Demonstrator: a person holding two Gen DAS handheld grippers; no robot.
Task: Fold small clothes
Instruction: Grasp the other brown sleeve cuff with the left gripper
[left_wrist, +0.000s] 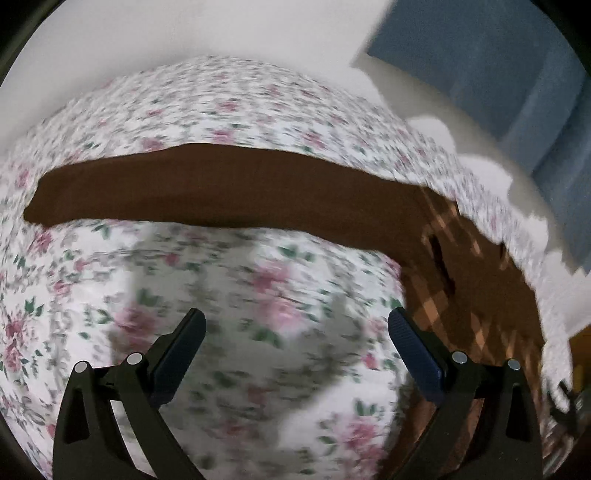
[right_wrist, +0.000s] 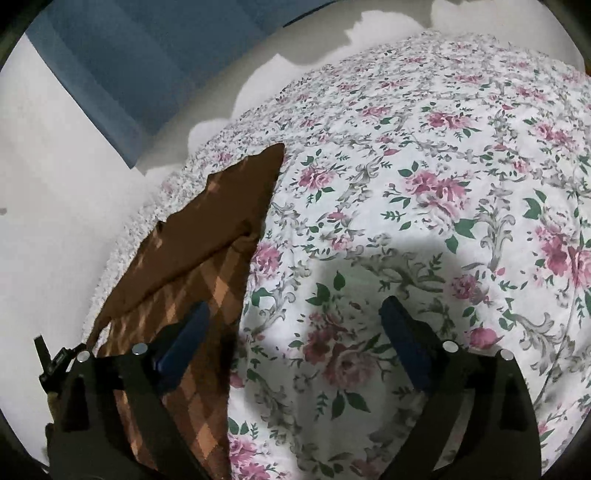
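You held the left gripper (left_wrist: 295, 325) tilted down over the floral bedspread (left_wrist: 229, 96), its jaws spread wide and empty, nothing between the blue pads (left_wrist: 415, 354). That view was smeared, so fine detail was hard to read. Your right gripper (right_wrist: 293, 317) also pointed down at the bed, jaws standing wide apart with only flowered cloth between them; it gripped nothing.

The brown garment (left_wrist: 221, 192) lay flat on the bedspread. From the left view, a long plain brown part stretched across the bed beyond the gripper, and it turned down the right side into a section with an orange diamond check. From the right view, the same garment (right_wrist: 192, 251) lay at the left near the bed's edge, plain brown layered over the checked part, with the left finger (right_wrist: 181, 339) of your right gripper above the checked cloth. I could not tell whether it touched.
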